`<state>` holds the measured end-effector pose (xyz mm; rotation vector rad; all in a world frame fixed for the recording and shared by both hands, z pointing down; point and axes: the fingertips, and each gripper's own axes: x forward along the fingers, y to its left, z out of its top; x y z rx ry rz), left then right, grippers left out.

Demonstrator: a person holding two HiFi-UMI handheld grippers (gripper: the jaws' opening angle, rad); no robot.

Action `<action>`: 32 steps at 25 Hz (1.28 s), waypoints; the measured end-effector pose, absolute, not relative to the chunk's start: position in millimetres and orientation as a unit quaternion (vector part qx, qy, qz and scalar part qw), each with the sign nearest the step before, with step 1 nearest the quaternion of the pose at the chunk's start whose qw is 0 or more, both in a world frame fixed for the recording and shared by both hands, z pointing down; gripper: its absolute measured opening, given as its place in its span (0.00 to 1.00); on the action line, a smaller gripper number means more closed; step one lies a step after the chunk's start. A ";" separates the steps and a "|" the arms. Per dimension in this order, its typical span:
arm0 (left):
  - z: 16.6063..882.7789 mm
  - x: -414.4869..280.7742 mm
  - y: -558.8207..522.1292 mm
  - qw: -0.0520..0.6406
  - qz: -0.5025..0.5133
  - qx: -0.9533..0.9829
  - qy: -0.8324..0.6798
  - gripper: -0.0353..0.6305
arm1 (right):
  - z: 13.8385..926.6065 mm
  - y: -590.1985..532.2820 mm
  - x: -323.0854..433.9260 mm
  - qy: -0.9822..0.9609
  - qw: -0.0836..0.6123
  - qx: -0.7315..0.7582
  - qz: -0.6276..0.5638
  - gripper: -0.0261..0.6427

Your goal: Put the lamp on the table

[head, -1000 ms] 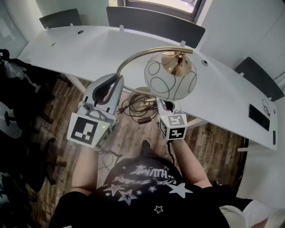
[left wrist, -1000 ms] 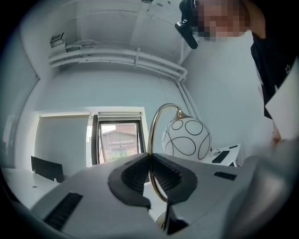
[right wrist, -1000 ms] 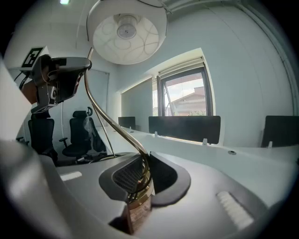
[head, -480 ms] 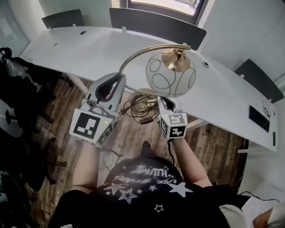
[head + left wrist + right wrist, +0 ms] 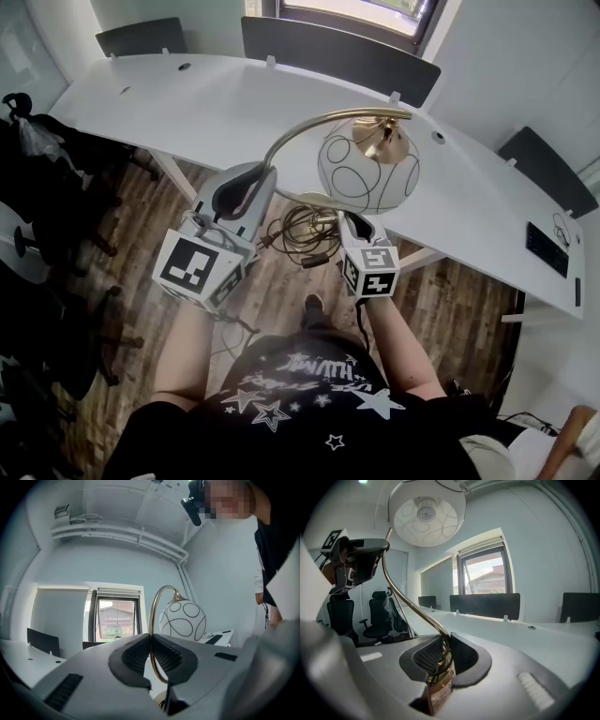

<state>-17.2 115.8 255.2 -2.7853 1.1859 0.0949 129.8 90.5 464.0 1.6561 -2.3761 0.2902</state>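
**Hidden or unclear**
- Lamp (image 5: 361, 164) base: in the head view most of it is covered by the shade (image 5: 367, 171) and the right gripper (image 5: 354, 223). In the right gripper view it is cut off below the jaws.
- Cord (image 5: 305, 234): a loose coil hangs under the lamp, over the wood floor (image 5: 281, 281). Its ends cannot be traced.
- Right gripper view: the shade (image 5: 426, 515) shows from below only.

**Lamp position**
- The lamp is held up in the air, upright, at the near edge of the white table (image 5: 234, 103).
- In the head view the shade overlaps that edge. No part of the lamp can be seen resting on the table.

**Fingers**
- Left gripper (image 5: 264, 178): the jaws are closed together on the thin brass stem (image 5: 152, 616), which runs straight up between the pads and arches over to the shade (image 5: 183, 619).
- Right gripper (image 5: 444, 652): the jaws stand narrow, clamped on the thicker ribbed lower end of the stem (image 5: 440, 665).
- The left gripper (image 5: 363, 564) grips higher on the curve than the right.
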 end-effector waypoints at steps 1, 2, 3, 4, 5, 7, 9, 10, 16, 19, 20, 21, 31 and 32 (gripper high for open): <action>257.2 -19.2 116.7 0.054 0.032 -0.920 0.388 0.10 | 465.7 93.3 128.2 -0.809 0.116 0.568 0.101 0.11; 259.7 -20.8 117.6 0.052 0.032 -0.921 0.384 0.10 | 467.6 96.2 127.3 -0.806 0.117 0.570 0.104 0.11; 262.6 -21.9 118.9 0.050 0.032 -0.923 0.380 0.10 | 469.7 99.3 126.8 -0.804 0.118 0.573 0.108 0.11; 265.1 -22.4 120.6 0.047 0.031 -0.925 0.377 0.10 | 471.8 102.7 126.6 -0.802 0.119 0.575 0.111 0.11; 267.0 -22.5 122.2 0.045 0.030 -0.926 0.373 0.10 | 473.7 106.0 126.6 -0.800 0.120 0.577 0.113 0.11; 269.7 -22.4 123.4 0.043 0.032 -0.929 0.367 0.10 | 475.8 110.5 127.0 -0.798 0.122 0.579 0.116 0.11; 271.6 -22.3 121.6 0.040 0.032 -0.930 0.364 0.10 | 477.8 111.0 127.1 -0.797 0.125 0.579 0.117 0.11; 272.5 -22.0 119.9 0.039 0.031 -0.931 0.362 0.10 | 479.2 109.5 127.1 -0.796 0.128 0.579 0.118 0.11; 279.0 -20.8 87.2 0.041 0.026 -0.925 0.377 0.10 | 485.9 71.9 127.5 -0.803 0.127 0.570 0.120 0.11; 282.2 -20.2 63.4 0.038 0.020 -0.923 0.383 0.10 | 489.9 42.6 127.2 -0.807 0.127 0.564 0.123 0.11; 281.9 -20.6 53.5 0.037 0.016 -0.922 0.386 0.10 | 490.2 32.0 126.5 -0.809 0.128 0.561 0.122 0.11; 282.0 -21.3 42.5 0.037 0.014 -0.920 0.389 0.10 | 490.3 21.2 125.5 -0.811 0.129 0.558 0.121 0.11; 287.6 -3.8 -55.0 0.037 -0.005 -0.915 0.402 0.10 | 496.9 -78.4 138.9 -0.822 0.142 0.535 0.132 0.11; 287.9 -2.7 -63.7 0.035 -0.006 -0.914 0.404 0.10 | 496.9 -87.2 140.4 -0.823 0.144 0.533 0.133 0.11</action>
